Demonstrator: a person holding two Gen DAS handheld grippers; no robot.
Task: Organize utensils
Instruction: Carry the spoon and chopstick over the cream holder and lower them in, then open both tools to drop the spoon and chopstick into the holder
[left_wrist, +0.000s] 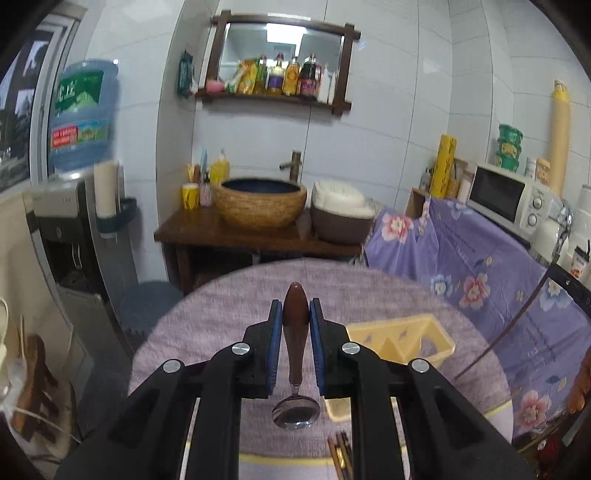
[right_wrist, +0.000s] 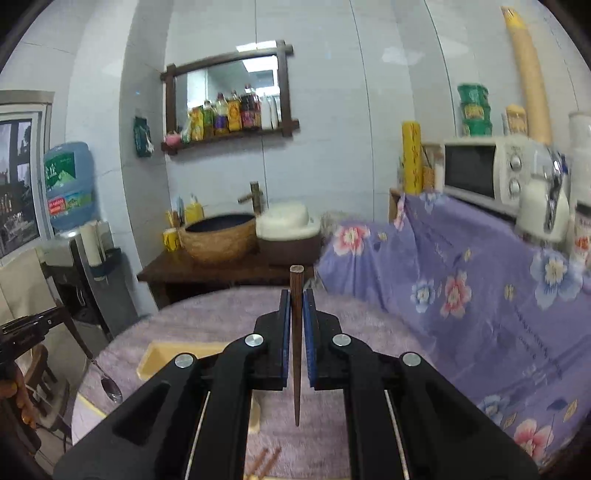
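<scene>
My left gripper (left_wrist: 295, 312) is shut on a spoon (left_wrist: 295, 354) with a dark wooden handle; its metal bowl hangs below the jaws, above the round table. The spoon also shows at the left of the right wrist view (right_wrist: 107, 384). My right gripper (right_wrist: 295, 301) is shut on a dark wooden chopstick (right_wrist: 296, 354) held upright, thin tip pointing down. A pale yellow utensil tray (left_wrist: 402, 339) with compartments lies on the table right of the left gripper, and also shows in the right wrist view (right_wrist: 177, 356). More chopsticks (left_wrist: 341, 456) lie near the table's front edge and show in the right wrist view (right_wrist: 266, 461).
The round table (left_wrist: 221, 325) has a fuzzy lilac cover. Behind stand a wooden stand with a basin (left_wrist: 260, 201), a water dispenser (left_wrist: 70, 236), and a floral-cloth counter (left_wrist: 491, 273) carrying a microwave (left_wrist: 506, 197).
</scene>
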